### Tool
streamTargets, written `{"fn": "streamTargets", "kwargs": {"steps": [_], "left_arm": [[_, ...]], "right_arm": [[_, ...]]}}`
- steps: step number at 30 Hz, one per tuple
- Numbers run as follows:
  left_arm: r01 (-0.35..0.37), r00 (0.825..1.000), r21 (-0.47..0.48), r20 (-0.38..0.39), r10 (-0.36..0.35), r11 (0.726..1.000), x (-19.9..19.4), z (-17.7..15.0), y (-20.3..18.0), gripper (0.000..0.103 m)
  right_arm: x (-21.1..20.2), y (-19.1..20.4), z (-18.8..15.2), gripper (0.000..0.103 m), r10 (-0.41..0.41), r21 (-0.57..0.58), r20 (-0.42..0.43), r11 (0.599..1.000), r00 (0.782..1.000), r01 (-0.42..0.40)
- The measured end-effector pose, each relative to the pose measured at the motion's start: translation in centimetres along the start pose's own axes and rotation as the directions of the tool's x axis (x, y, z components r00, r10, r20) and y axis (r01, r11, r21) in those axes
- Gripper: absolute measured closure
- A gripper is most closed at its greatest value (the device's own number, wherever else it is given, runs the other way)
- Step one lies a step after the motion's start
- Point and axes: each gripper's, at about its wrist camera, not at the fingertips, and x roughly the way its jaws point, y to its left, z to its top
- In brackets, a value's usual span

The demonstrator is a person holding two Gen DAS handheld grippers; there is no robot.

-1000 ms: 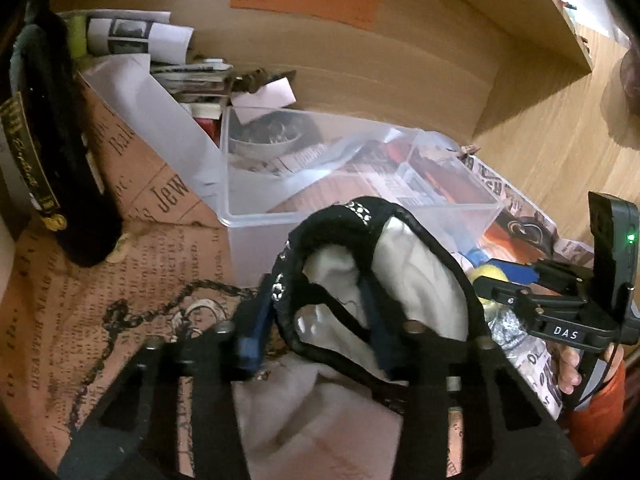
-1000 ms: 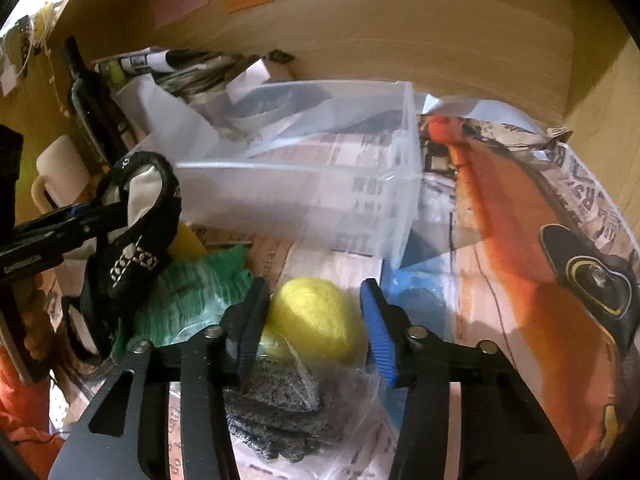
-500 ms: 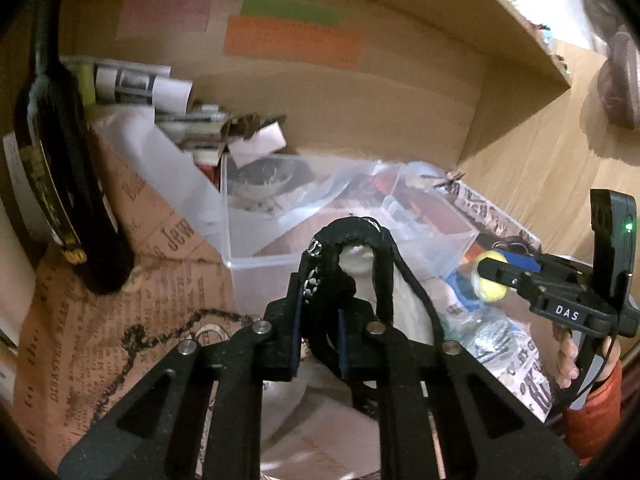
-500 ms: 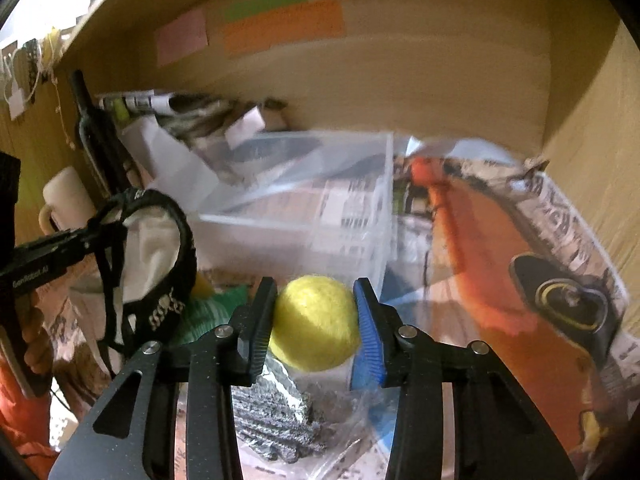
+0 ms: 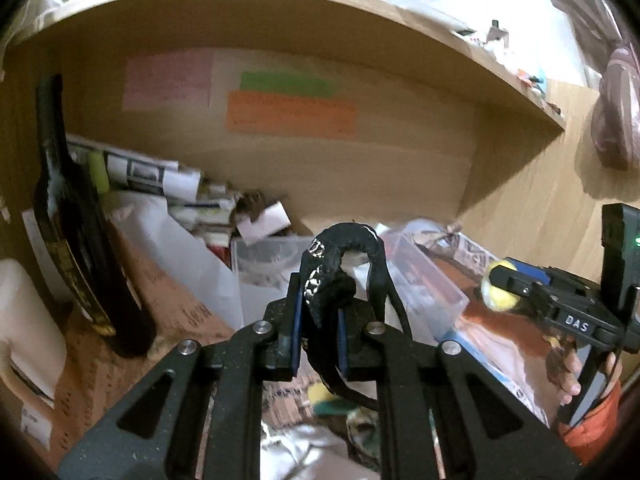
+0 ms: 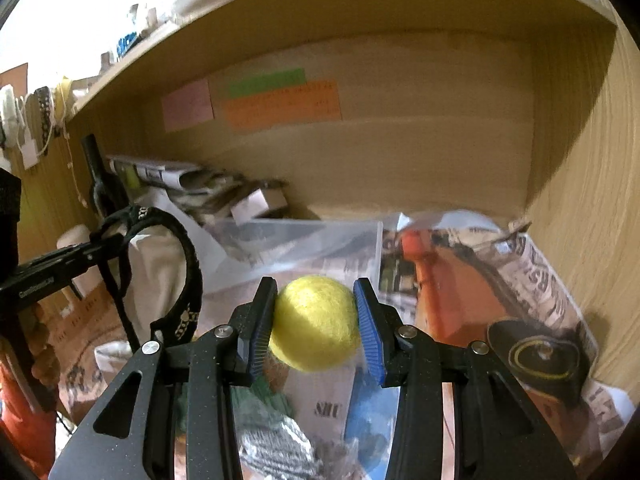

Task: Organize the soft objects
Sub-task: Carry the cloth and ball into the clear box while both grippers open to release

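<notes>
My left gripper (image 5: 318, 330) is shut on a black fabric band with white lining (image 5: 340, 252), held up above the shelf floor; the band also shows at the left of the right wrist view (image 6: 176, 280). My right gripper (image 6: 316, 324) is shut on a yellow felt ball (image 6: 316, 322), lifted above the clutter; the ball shows at the right of the left wrist view (image 5: 498, 290). A clear plastic box (image 5: 420, 284) stands on the newspaper ahead of both grippers, and it shows in the right wrist view (image 6: 312, 248).
A dark bottle (image 5: 76, 248) stands at the left, with rolled papers and boxes (image 5: 168, 188) behind. A bagged grey scrubber (image 6: 276, 448) and green cloth lie below the right gripper. Coloured notes (image 5: 288, 112) hang on the back wall. A white jug (image 5: 28, 324) is far left.
Both grippers have risen and tilted up. The left jaws closed tight on the band; the right jaws closed on the yellow ball and lifted it off the bag.
</notes>
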Motion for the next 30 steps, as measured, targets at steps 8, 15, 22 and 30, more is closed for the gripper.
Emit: {"fn": "streamTargets", "kwargs": {"steps": [8,15,22,30], "left_arm": [[-0.042,0.999,-0.038,0.023,0.043,0.998,1.8,2.1,1.0,0.089],[-0.087,0.996,-0.042,-0.003,0.087,0.995,4.7,2.8,1.7,0.089],[-0.135,0.989,-0.028,-0.067,0.133,0.990,7.9,2.4,2.0,0.089],[-0.108,0.972,-0.020,-0.212,0.101,0.994,11.1,0.6,2.4,0.089]], "right_arm": [[2.1,0.4,1.4,0.066,0.005,-0.030,0.009,1.000,1.000,-0.005],[5.5,0.6,2.1,0.066,0.004,-0.042,-0.052,0.999,0.999,-0.006],[8.9,0.7,2.2,0.066,-0.008,-0.073,-0.137,0.997,0.991,-0.002],[12.1,0.8,1.0,0.066,-0.028,-0.108,-0.248,0.994,0.968,0.001]]}}
